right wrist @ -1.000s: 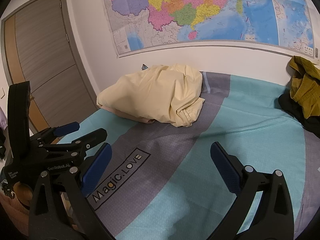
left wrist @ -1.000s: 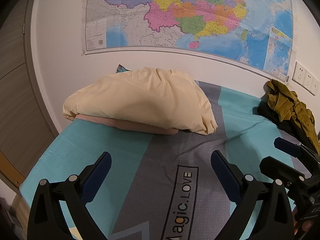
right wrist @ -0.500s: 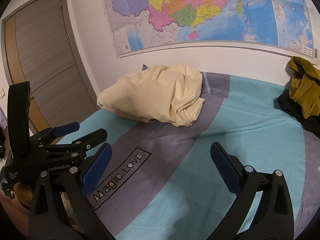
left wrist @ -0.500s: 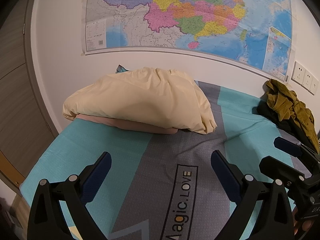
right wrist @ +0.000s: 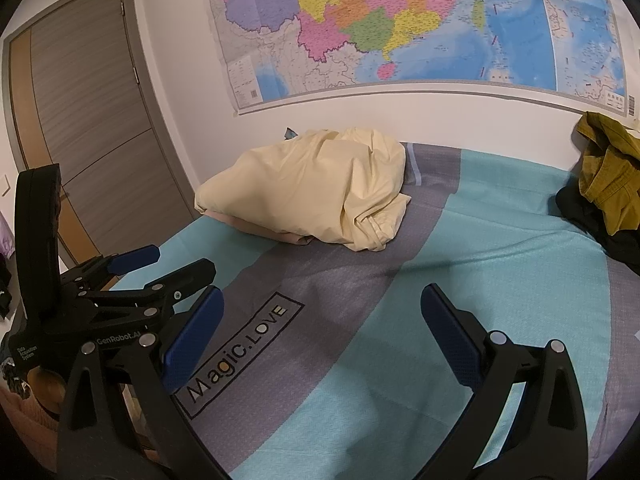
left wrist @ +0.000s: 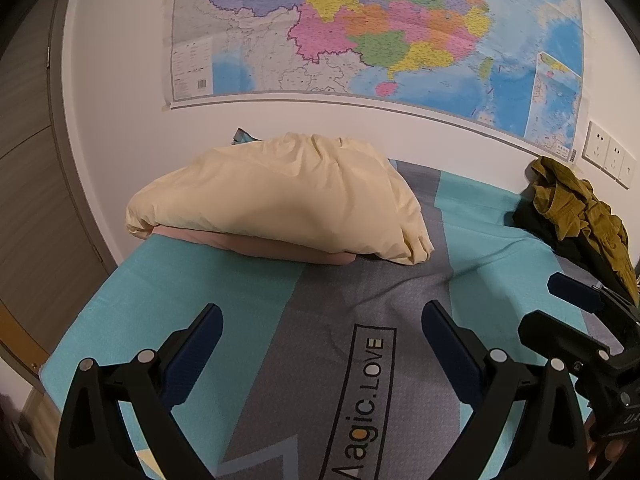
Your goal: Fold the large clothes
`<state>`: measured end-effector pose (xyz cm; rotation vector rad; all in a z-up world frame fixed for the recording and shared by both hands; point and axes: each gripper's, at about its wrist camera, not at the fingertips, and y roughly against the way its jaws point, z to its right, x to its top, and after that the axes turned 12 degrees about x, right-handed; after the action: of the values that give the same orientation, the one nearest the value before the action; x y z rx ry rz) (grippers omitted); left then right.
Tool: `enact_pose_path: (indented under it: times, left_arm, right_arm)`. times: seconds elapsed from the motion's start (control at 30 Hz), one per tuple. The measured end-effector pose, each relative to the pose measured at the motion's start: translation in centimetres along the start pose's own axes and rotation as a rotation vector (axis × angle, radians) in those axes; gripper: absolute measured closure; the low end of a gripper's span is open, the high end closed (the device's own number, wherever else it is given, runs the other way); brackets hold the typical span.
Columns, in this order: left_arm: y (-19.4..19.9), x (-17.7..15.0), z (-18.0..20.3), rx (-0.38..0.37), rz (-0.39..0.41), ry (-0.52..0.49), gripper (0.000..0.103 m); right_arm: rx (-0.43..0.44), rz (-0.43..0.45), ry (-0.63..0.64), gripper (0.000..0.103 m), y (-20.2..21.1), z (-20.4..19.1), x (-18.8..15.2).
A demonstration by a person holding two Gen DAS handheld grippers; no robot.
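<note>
A folded cream garment (left wrist: pixel 280 200) (right wrist: pixel 320 188) lies on a folded pink one (left wrist: pixel 280 246) (right wrist: pixel 256 226) at the far side of the bed. An olive garment (left wrist: pixel 580 208) (right wrist: pixel 608 172) sits crumpled on a dark one (left wrist: pixel 560 236) (right wrist: pixel 576 208) at the far right. My left gripper (left wrist: pixel 322 344) hovers open over the sheet near the front, with nothing between its fingers. My right gripper (right wrist: pixel 322 328) is open too, and holds nothing. Each gripper appears in the other's view: the right gripper (left wrist: pixel 560 308) at right, the left gripper (right wrist: pixel 160 264) at left.
The bed has a teal and grey sheet (left wrist: pixel 200 300) (right wrist: pixel 500 280) printed "Magic.LOVE". A map (left wrist: pixel 360 28) hangs on the white wall behind, wall sockets (left wrist: pixel 608 156) at right. A grey door (right wrist: pixel 88 132) stands left of the bed.
</note>
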<state>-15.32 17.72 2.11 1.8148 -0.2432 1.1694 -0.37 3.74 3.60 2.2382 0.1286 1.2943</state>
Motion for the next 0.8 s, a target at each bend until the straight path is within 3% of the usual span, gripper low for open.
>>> enact_pose_path:
  times: [0.8]
  left_arm:
    - [0.12, -0.39, 0.18, 0.001, -0.003, -0.005, 0.007]
  right_arm:
    - [-0.001, 0.002, -0.001, 0.006, 0.07, -0.07, -0.11]
